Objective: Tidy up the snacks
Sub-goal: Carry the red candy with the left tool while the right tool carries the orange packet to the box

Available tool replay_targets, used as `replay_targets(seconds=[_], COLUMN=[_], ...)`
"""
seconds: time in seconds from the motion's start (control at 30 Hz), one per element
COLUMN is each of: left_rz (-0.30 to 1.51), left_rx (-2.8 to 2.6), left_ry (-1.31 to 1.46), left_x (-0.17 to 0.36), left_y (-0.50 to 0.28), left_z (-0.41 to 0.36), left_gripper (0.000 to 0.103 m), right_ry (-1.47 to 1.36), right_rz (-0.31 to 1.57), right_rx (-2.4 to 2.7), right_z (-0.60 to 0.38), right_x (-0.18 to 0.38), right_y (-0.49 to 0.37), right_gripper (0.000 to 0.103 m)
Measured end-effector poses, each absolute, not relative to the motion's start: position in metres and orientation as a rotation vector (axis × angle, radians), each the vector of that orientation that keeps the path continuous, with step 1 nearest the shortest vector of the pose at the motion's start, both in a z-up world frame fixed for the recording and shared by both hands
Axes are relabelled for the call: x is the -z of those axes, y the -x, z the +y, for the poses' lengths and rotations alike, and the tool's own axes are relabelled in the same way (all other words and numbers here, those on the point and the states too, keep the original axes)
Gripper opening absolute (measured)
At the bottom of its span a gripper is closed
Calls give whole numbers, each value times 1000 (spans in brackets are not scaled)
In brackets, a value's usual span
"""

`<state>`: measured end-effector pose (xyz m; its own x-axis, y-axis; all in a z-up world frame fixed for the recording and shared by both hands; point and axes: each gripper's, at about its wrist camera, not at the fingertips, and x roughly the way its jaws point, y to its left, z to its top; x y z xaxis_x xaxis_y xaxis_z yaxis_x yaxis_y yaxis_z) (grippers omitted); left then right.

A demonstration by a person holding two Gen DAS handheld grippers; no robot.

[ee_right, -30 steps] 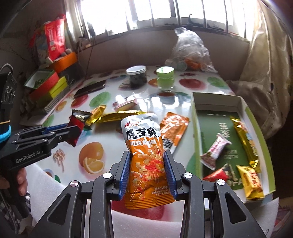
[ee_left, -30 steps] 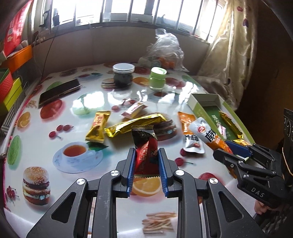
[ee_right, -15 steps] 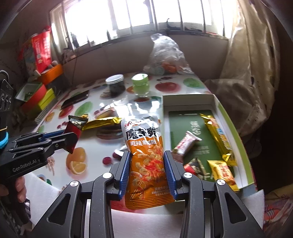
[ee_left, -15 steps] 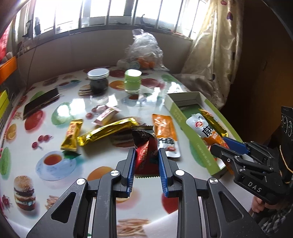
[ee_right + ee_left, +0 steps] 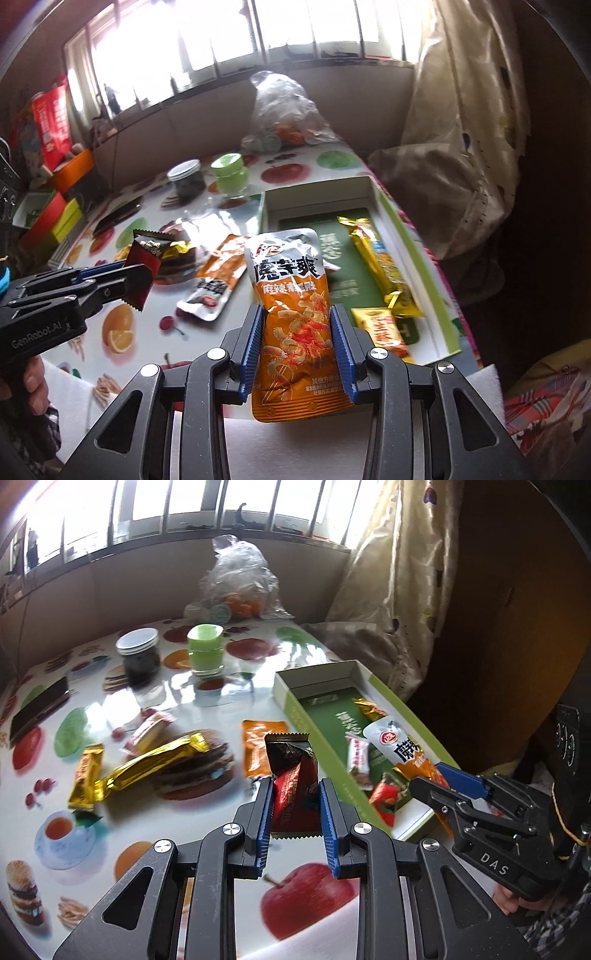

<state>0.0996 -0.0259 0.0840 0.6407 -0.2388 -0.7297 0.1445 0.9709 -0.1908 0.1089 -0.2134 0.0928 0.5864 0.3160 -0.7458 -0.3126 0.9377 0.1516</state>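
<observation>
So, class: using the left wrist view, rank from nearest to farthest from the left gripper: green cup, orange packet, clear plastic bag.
1. orange packet, just ahead on the table.
2. green cup, mid-table, beside the dark jar.
3. clear plastic bag, far edge by the wall.

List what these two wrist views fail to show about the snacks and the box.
- Box: in the right wrist view the orange pouch in the right gripper covers its near left part.
- Red packet in the left gripper: print is blurred in the left wrist view.
- Clear bag: its contents are too small and hazy in the left wrist view.
- Small wrappers in the box's near end: motion-blurred.
</observation>
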Motion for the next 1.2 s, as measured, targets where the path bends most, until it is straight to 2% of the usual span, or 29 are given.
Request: replay_targets(seconds=[0.4, 1.2], left_rz=[869, 943], left_rx=[280, 341], left_ry=[126, 95], left_x=[-80, -53], left_y=[-122, -162], left_z=[-52, -97], left_gripper=[25, 25], right_ry=[-13, 157], right_rz=[891, 870], right_rx=[-274, -175], right_z=[-236, -227], right_x=[-83, -63], right_y=[-118, -131], right_gripper=[35, 37])
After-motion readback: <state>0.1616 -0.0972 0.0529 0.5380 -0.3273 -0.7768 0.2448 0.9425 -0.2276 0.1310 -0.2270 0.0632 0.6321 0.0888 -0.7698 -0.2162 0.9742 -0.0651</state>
